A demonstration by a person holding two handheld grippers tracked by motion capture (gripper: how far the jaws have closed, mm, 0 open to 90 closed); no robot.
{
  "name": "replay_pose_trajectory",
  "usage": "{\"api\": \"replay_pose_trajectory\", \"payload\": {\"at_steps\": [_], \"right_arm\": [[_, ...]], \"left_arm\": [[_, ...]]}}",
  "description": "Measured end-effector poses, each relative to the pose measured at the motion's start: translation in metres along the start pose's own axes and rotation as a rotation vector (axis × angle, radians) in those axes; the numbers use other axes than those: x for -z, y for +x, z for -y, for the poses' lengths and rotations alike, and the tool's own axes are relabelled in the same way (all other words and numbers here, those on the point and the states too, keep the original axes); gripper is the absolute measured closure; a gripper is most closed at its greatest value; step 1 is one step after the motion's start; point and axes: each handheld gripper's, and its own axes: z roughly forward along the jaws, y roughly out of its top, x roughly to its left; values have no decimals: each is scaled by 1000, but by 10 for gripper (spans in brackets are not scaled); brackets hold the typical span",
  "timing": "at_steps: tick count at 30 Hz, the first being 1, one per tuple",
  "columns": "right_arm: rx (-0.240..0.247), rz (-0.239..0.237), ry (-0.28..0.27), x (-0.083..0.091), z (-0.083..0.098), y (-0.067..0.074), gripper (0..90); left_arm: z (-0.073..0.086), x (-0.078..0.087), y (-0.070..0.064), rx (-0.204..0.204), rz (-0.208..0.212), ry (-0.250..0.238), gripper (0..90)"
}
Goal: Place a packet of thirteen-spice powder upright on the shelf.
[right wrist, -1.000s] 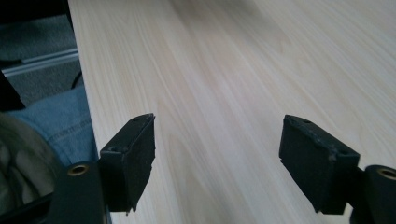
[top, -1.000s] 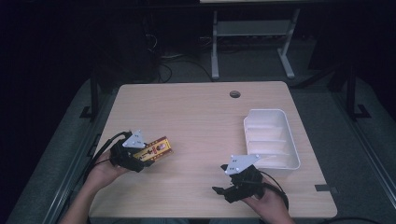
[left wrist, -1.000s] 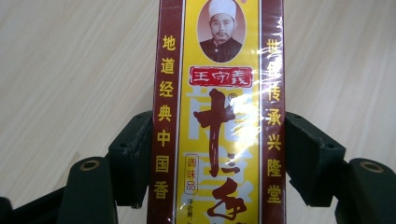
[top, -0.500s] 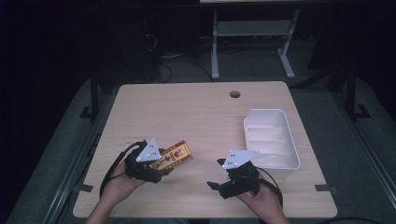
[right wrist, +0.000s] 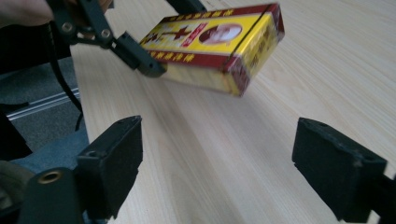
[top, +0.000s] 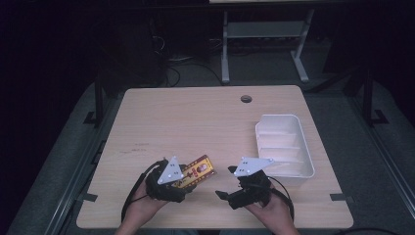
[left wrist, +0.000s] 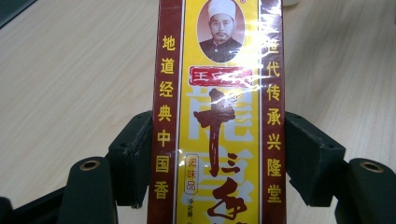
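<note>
A yellow and dark-red carton [top: 195, 172] is held by the left gripper [top: 183, 178], its two black pads [left wrist: 133, 156] pressed against the long sides of the pack at its near end. In the left gripper view the printed face is turned up toward the camera. The far end of the carton projects forward of the jaws, unsupported, just above the table [top: 195, 117]; in the right gripper view it appears slightly tilted, the free end clear of the wood. The grip near one end is judged deliberate: the other end is left exposed for a second hold.

The right gripper [top: 222, 182] is aimed at that free end, with nothing between its jaws. Its jaws have just been opening and now stand wide, the pads [right wrist: 114, 156] apart and level with the carton's end face, which lies a little ahead of them. This is judged to be preparation for a hand-over (the opening looks ample for the carton's narrow dimension).

A white compartmented tray [top: 306, 159] stands just beside the right gripper, on its outer side. It is judged the likely destination, which would explain the transfer toward that side.
</note>
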Motion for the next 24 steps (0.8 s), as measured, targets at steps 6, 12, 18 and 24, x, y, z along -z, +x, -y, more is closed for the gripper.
{"api": "replay_pose_trajectory", "payload": {"at_steps": [6,12,18,24], "right_arm": [[-33,-6,15,-6,3,-2,227],[-89,-21,-3,-7,5,-7,255],[-136,-32,-16,-7,7,-11,296],[-222,-96,-42,-10,10,-16,345]], "left_arm": [[2,-8,-13,-12,-5,-21,319],[0,-16,-26,-51,-16,-19,319],[-4,-20,-36,-77,-23,-35,319],[-6,-18,-41,-81,-50,-74,319]]}}
